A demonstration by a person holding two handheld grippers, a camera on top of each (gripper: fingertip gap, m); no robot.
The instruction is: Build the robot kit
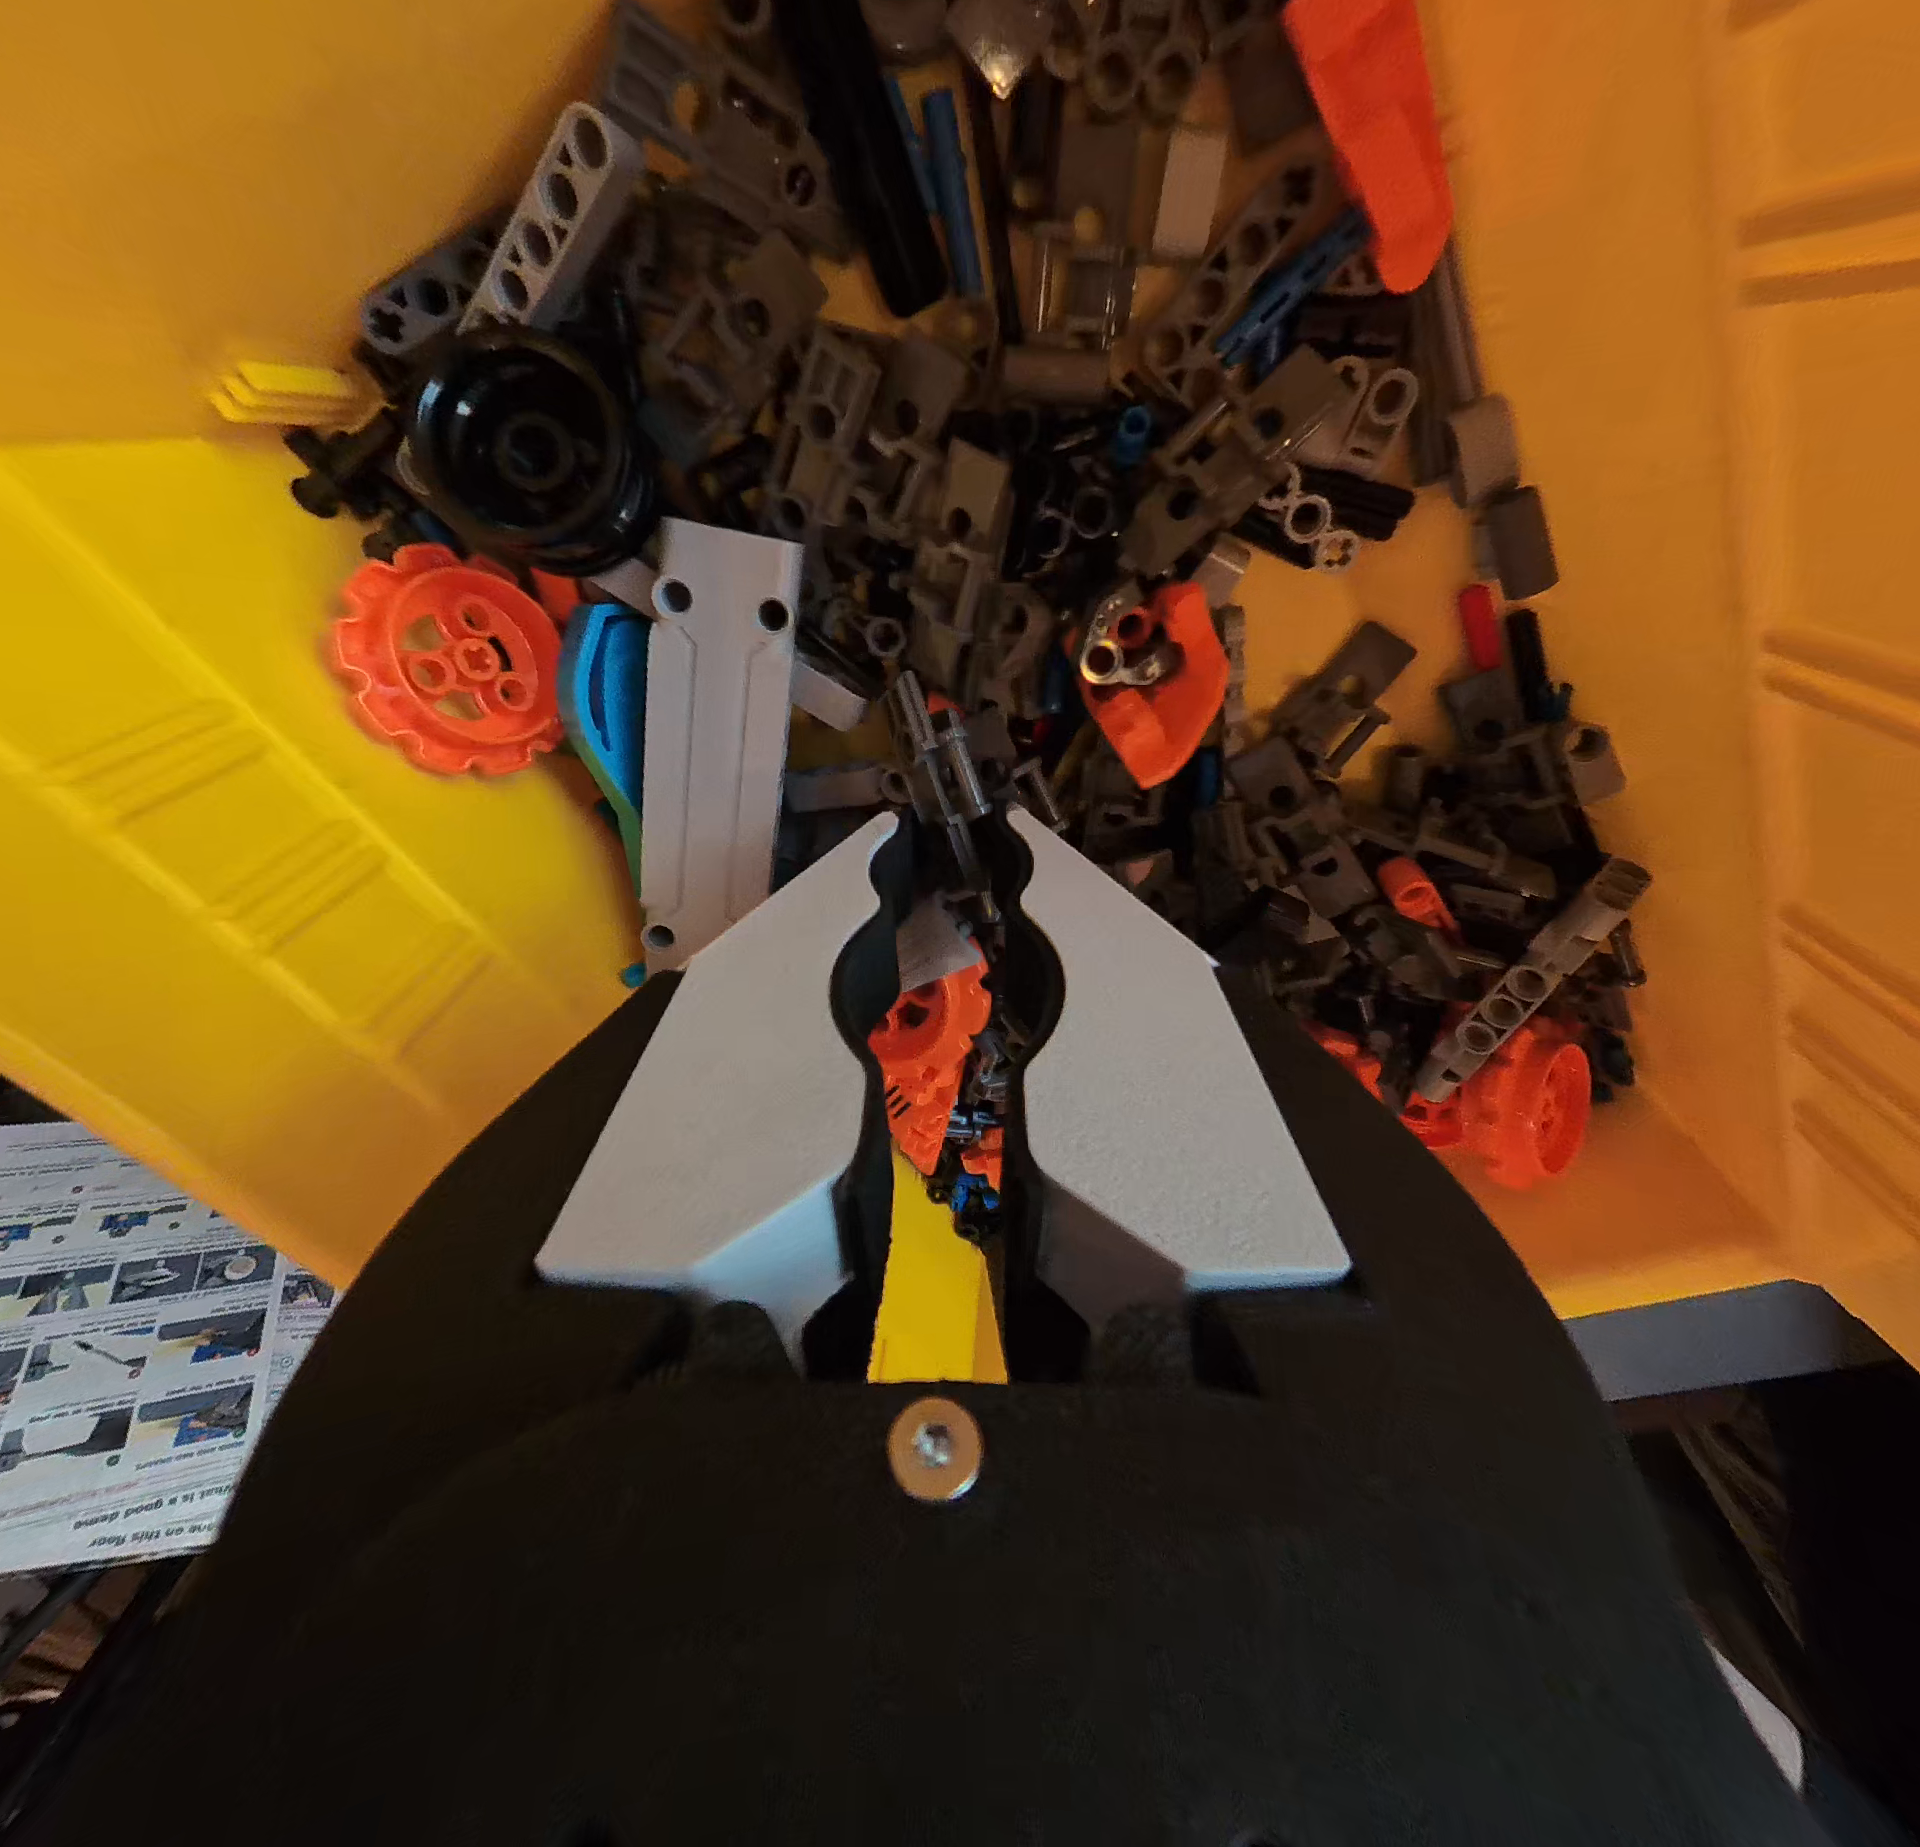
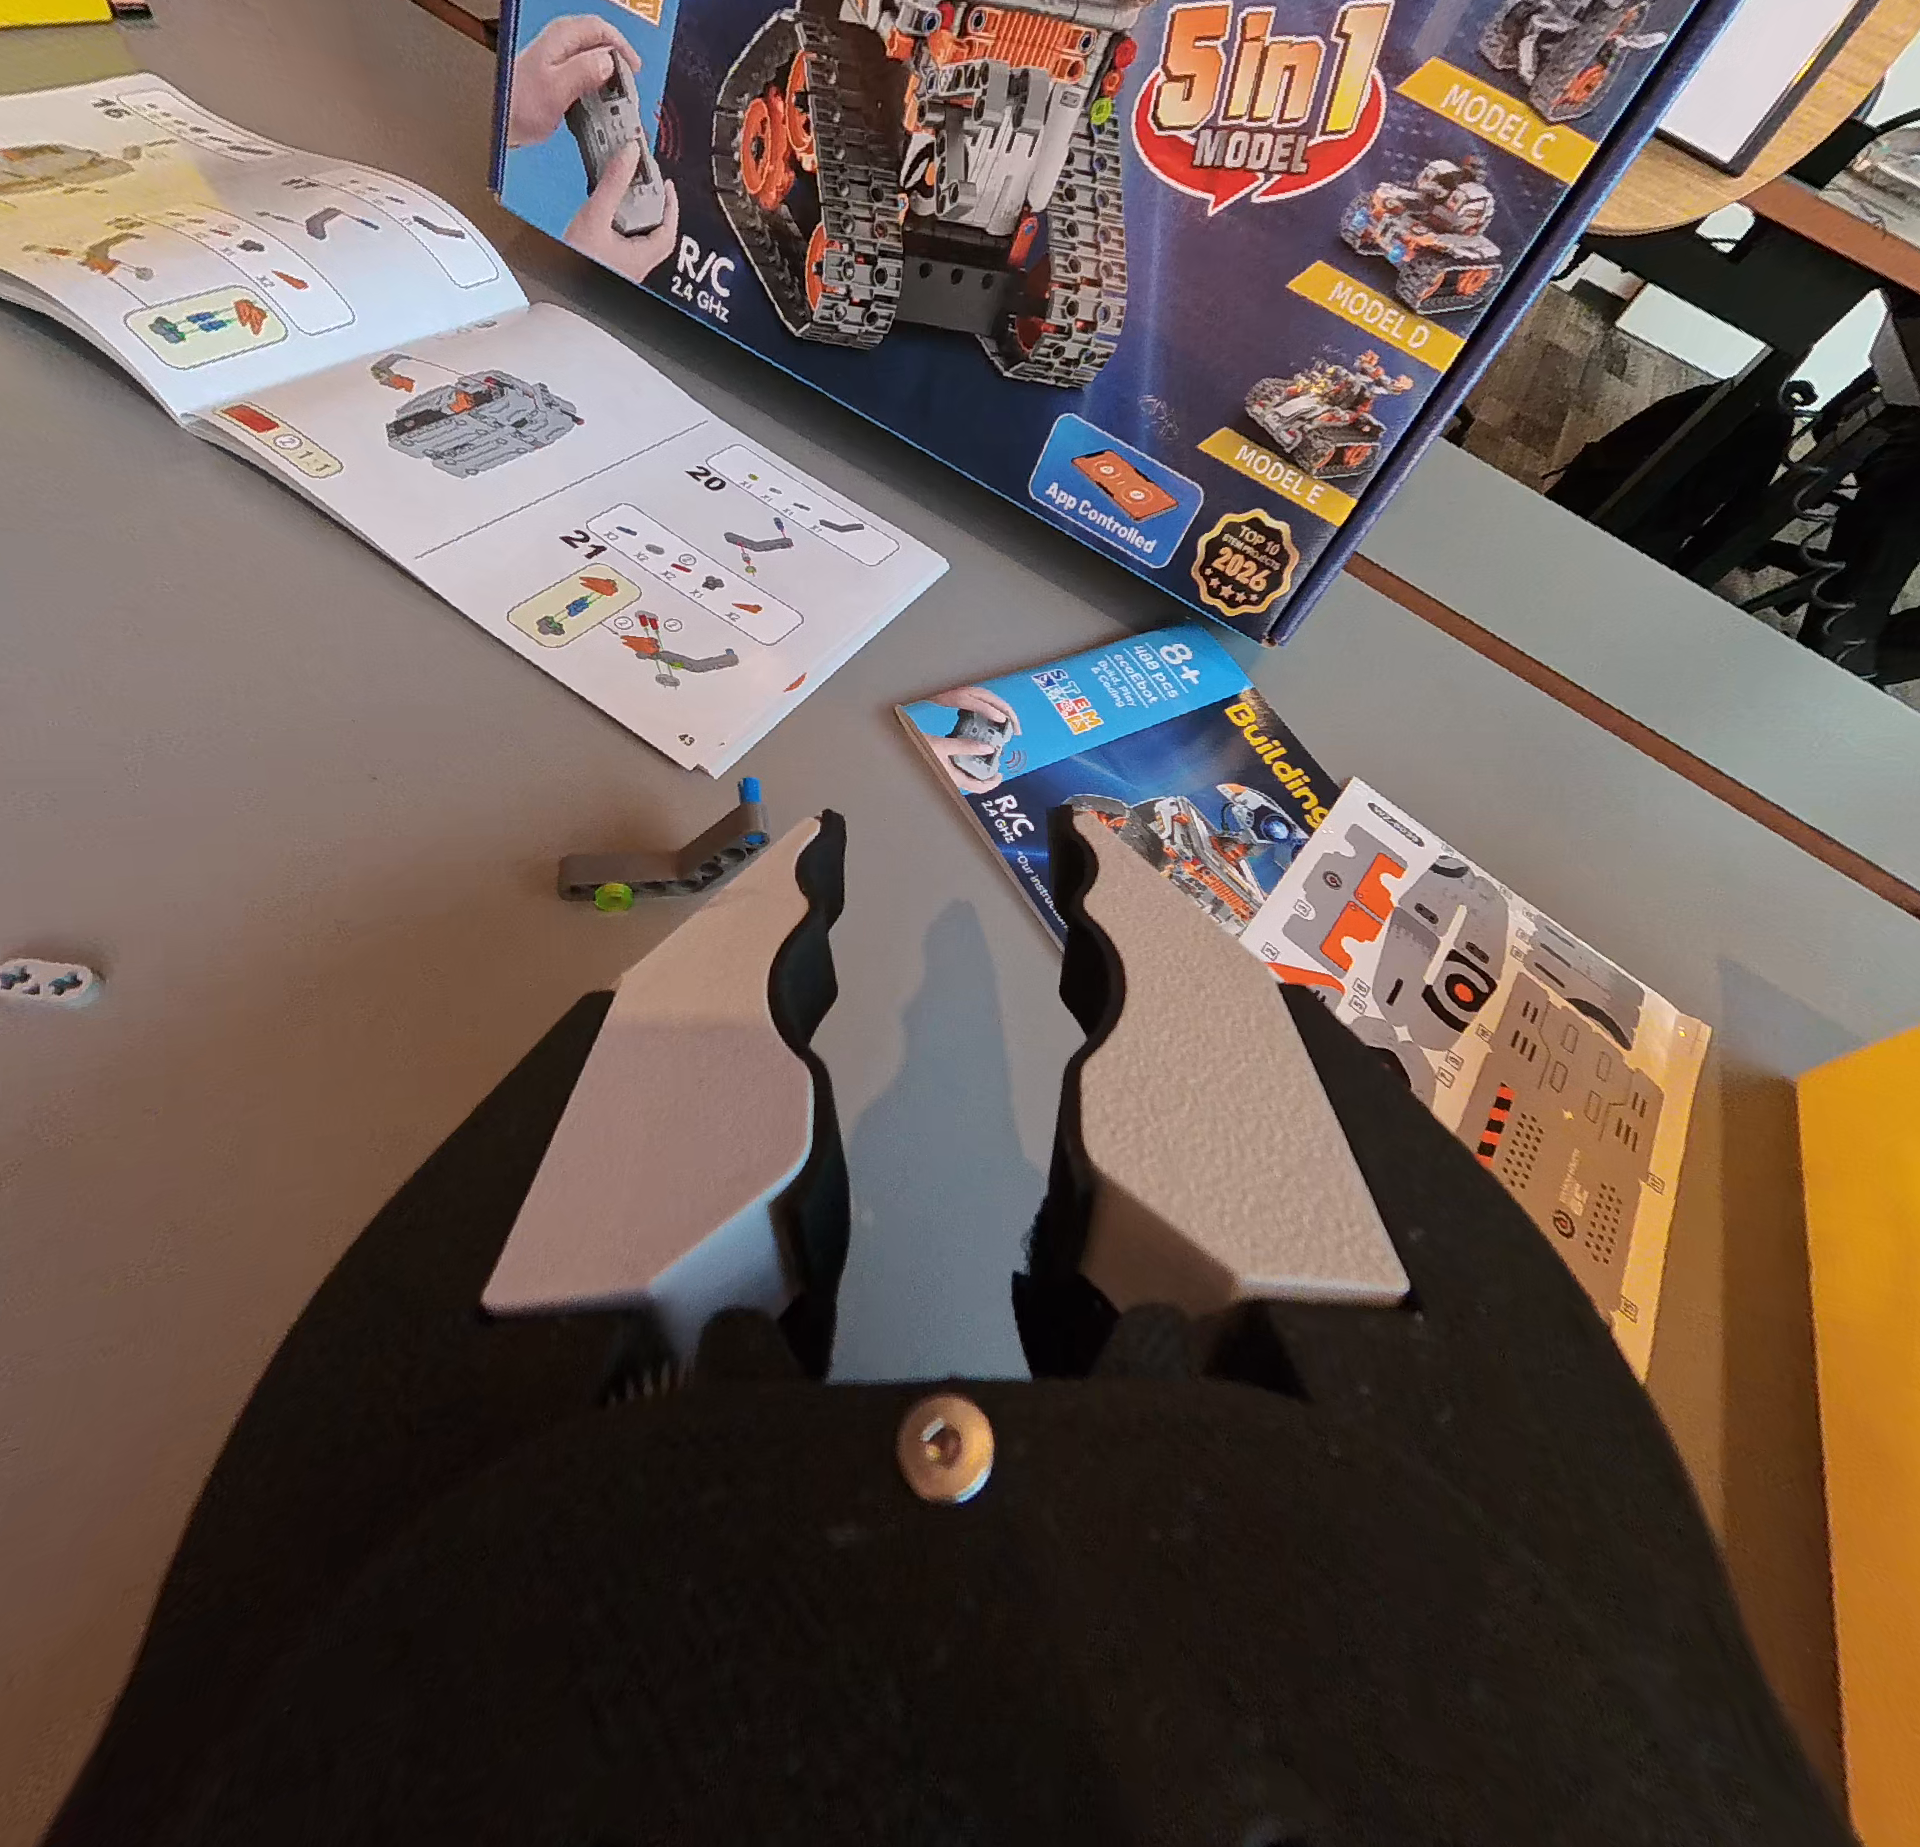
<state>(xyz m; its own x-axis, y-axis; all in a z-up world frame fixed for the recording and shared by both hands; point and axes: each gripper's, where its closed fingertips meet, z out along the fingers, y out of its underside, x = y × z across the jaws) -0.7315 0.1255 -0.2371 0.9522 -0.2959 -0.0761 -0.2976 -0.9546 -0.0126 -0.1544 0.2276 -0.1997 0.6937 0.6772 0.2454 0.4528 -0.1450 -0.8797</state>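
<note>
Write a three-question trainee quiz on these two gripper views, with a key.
1. True or false: the right gripper is open over bare table.
2. What does the left gripper pinch above the yellow bin? A) black wheel B) small grey pin C) orange gear
3. Fill in: the bent grey beam lies just below the open ___ booklet.

Key: 1 true. 2 B: the grey pin sits between the nearly closed fingertips; the black wheel and orange gear lie in the pile. 3 instruction.
</note>
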